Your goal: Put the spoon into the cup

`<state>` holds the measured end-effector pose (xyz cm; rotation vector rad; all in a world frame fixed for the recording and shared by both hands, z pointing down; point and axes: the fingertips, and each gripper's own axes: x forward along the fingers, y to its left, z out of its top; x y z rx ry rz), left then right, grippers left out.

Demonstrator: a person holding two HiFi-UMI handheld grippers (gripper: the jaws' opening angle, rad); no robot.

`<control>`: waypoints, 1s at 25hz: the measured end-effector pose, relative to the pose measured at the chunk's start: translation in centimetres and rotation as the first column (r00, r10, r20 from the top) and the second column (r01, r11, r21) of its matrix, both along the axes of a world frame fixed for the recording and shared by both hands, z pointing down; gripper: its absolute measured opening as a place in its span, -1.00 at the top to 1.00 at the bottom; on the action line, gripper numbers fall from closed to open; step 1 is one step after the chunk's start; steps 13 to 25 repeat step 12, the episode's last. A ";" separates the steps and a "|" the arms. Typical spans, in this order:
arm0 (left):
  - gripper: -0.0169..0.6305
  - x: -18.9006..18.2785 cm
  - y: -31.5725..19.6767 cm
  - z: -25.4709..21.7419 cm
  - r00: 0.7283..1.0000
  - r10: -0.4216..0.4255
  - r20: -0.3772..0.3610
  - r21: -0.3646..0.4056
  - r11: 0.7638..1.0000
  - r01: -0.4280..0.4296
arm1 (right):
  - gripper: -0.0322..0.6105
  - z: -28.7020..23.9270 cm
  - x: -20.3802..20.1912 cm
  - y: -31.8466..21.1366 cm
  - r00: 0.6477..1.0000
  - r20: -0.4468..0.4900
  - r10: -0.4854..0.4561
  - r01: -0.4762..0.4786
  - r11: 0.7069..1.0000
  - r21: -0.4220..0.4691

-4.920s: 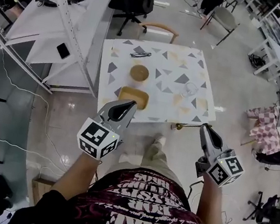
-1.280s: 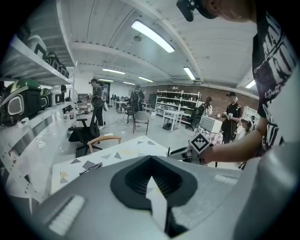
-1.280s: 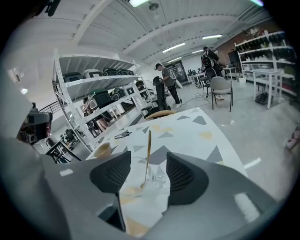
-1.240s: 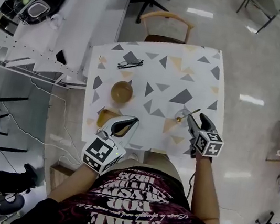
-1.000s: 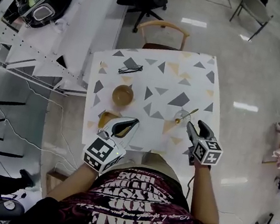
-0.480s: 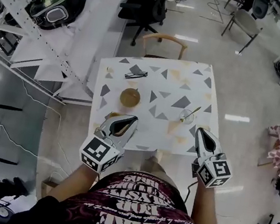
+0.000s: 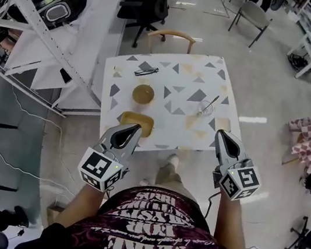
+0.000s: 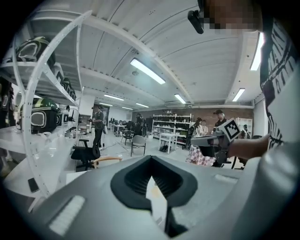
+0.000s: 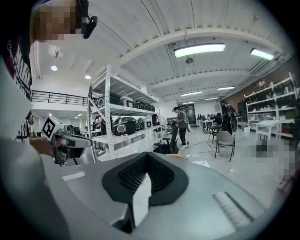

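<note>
Spoon (image 7: 211, 102) leans in cup (image 7: 205, 110) on patterned table (image 7: 177, 65). Left gripper (image 7: 136, 127) and right gripper (image 7: 221, 133): jaws together, nothing between (both near table's front edge).

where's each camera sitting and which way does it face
Head view: on the person's head, steeply down at the table; torso, forearms, left gripper, right gripper show.
Left gripper view: on that gripper, level toward far racks; its shut jaws and shirt show.
Right gripper view: on that gripper, level toward shelving; its shut jaws and shirt show.
Shared: each gripper view sees the other gripper and the wooden chair.
</note>
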<state>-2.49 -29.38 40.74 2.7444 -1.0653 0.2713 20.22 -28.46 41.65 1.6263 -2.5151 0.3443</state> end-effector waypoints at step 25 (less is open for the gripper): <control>0.95 -3.5 5.0 -0.8 0.999 -0.006 -0.052 0.010 1.000 0.006 | 0.81 -2.3 -5.4 4.5 0.997 -0.055 -0.050 0.052 0.998 0.031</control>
